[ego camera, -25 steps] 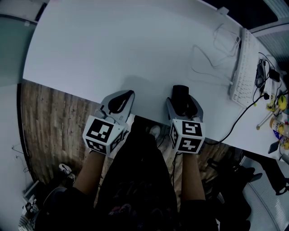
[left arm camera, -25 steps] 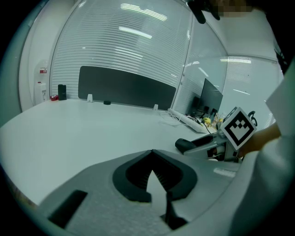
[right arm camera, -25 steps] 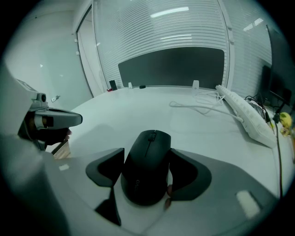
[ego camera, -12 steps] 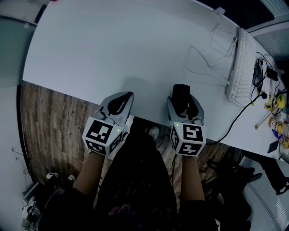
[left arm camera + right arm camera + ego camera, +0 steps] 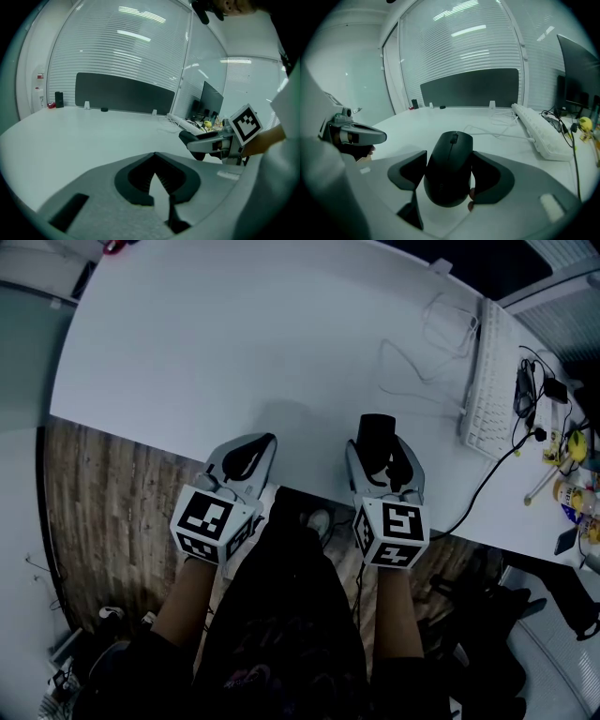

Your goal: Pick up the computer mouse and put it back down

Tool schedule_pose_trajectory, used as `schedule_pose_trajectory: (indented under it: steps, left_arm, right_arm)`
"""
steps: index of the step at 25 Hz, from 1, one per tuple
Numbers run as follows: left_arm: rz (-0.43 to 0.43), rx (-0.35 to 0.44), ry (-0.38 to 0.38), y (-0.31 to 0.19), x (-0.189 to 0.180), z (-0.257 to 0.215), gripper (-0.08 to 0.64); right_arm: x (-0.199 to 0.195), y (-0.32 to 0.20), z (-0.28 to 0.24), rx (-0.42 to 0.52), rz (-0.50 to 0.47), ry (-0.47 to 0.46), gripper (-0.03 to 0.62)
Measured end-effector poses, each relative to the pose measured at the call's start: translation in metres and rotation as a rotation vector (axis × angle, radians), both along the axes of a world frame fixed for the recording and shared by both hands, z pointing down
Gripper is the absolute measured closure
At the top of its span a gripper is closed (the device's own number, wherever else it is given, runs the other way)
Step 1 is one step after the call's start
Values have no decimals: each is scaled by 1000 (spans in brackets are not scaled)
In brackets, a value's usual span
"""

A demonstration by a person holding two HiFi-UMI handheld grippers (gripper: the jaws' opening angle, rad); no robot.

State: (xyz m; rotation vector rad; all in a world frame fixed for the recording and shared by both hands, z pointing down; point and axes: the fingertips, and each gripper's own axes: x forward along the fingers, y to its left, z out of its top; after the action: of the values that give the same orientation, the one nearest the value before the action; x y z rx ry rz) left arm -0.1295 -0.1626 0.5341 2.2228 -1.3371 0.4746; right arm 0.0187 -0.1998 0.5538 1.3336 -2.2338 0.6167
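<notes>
The right tongs are clamped on the black computer mouse, one pad against each of its sides, holding it over the near edge of the pale bench. The left tongs sit beside them with their tips together and nothing between them. Farther along the bench to the right lie a white keyboard and a loose white cable; the small clutter at the far right end is too small to tell apart

Keyboard on table, rt of mouse
</notes>
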Motion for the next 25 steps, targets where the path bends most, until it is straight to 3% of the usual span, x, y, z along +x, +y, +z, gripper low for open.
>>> schedule_pose_trajectory:
  steps: [18, 25]
  left_arm:
    - [25, 129, -1, -6, 26, -72, 558]
    - [39, 221, -2, -5, 43, -115, 558]
  right_arm:
    - [23, -7, -97, 185, 44, -82, 282]
    - [32, 0, -144, 272, 44, -108, 282]
